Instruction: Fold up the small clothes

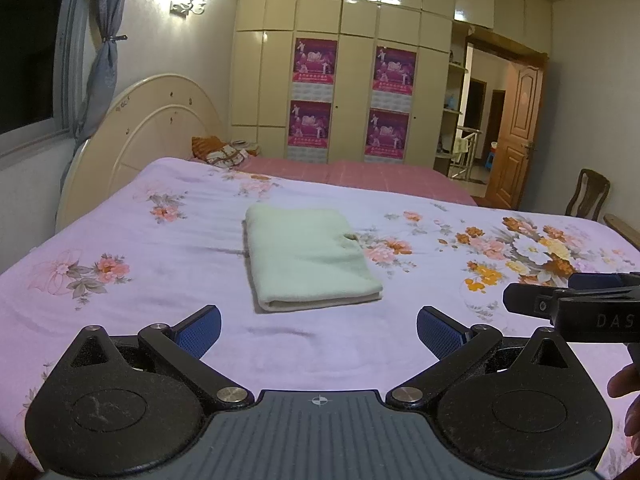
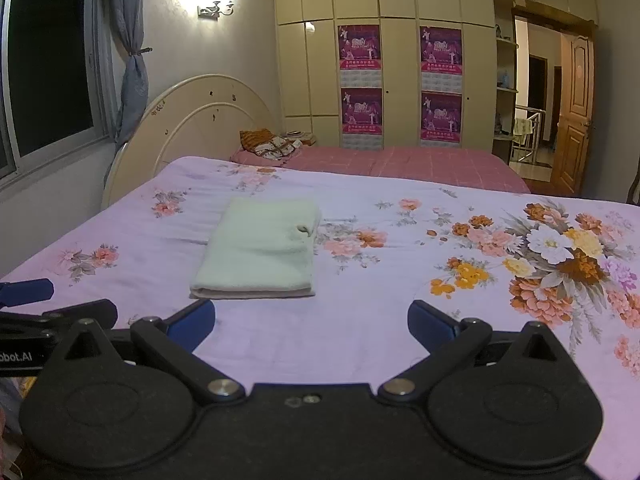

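Note:
A pale green cloth (image 1: pixel 306 256) lies folded into a flat rectangle on the lilac floral bedsheet (image 1: pixel 120 240); it also shows in the right wrist view (image 2: pixel 260 248). My left gripper (image 1: pixel 319 330) is open and empty, hovering just short of the cloth's near edge. My right gripper (image 2: pixel 311 322) is open and empty, near the cloth's near right corner. The right gripper shows at the right edge of the left wrist view (image 1: pixel 576 304); the left gripper shows at the left edge of the right wrist view (image 2: pixel 48 312).
A cream headboard (image 1: pixel 140 128) stands at the far left. A pink second bed (image 1: pixel 352 172) with a patterned pillow (image 1: pixel 220 152) lies behind. Wardrobes with posters (image 1: pixel 352 100) line the back wall. A wooden chair (image 1: pixel 586 196) and open door (image 1: pixel 516 140) are at right.

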Demonstrator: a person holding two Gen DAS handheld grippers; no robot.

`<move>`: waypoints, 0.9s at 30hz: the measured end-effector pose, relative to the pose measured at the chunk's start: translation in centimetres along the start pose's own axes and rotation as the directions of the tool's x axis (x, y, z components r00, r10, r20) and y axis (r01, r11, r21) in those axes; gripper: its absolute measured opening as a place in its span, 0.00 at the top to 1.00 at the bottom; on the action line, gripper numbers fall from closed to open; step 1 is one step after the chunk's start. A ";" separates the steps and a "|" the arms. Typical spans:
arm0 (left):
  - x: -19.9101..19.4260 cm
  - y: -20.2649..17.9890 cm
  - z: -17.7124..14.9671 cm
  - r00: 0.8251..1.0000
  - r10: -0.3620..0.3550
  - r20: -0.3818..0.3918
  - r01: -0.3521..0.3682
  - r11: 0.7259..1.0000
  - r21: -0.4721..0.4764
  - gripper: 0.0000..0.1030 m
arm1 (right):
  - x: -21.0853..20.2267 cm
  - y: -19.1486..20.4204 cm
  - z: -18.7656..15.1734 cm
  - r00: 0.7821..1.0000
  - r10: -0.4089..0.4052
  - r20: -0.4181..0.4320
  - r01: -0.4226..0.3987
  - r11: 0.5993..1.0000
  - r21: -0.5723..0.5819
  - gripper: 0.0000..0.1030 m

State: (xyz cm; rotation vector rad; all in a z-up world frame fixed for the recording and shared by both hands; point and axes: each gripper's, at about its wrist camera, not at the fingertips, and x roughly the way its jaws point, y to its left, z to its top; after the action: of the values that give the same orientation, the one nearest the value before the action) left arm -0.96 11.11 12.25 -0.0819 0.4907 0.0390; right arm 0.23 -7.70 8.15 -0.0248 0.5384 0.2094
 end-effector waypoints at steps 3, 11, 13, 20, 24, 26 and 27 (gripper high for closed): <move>0.0 -0.1 0.0 1.000 0.001 0.000 -0.001 1.000 0.002 0.00 | -0.1 0.0 0.0 1.000 -0.002 0.001 0.002 1.000 0.000 0.01; -0.1 -0.5 0.0 1.000 0.000 0.003 0.000 1.000 0.006 0.00 | -0.1 -0.2 0.0 1.000 -0.005 0.005 0.005 1.000 0.003 0.01; -0.1 -0.5 0.0 1.000 0.001 0.001 -0.001 1.000 0.007 0.00 | -0.1 -0.3 0.0 1.000 -0.005 0.006 0.005 1.000 0.005 0.01; -0.1 -0.4 0.0 1.000 0.000 0.002 0.000 1.000 0.006 0.00 | -0.1 -0.2 -0.1 1.000 -0.003 0.005 0.003 1.000 0.004 0.01; -0.1 -0.3 0.0 1.000 -0.001 0.001 0.001 1.000 0.003 0.00 | -0.1 -0.1 -0.1 1.000 -0.001 0.004 0.001 1.000 0.003 0.01; -0.2 -0.3 0.0 1.000 -0.002 0.001 0.002 1.000 0.000 0.00 | -0.2 -0.1 -0.1 1.000 0.000 0.003 0.000 1.000 0.002 0.01; -0.2 -0.3 0.0 1.000 -0.002 0.001 0.002 1.000 0.000 0.00 | -0.2 -0.1 -0.1 1.000 0.001 0.003 -0.001 1.000 0.001 0.01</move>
State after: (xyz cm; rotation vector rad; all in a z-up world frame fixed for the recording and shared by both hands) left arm -1.10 10.80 12.32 -0.0828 0.4893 0.0369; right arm 0.04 -7.82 8.11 -0.0229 0.5359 0.2097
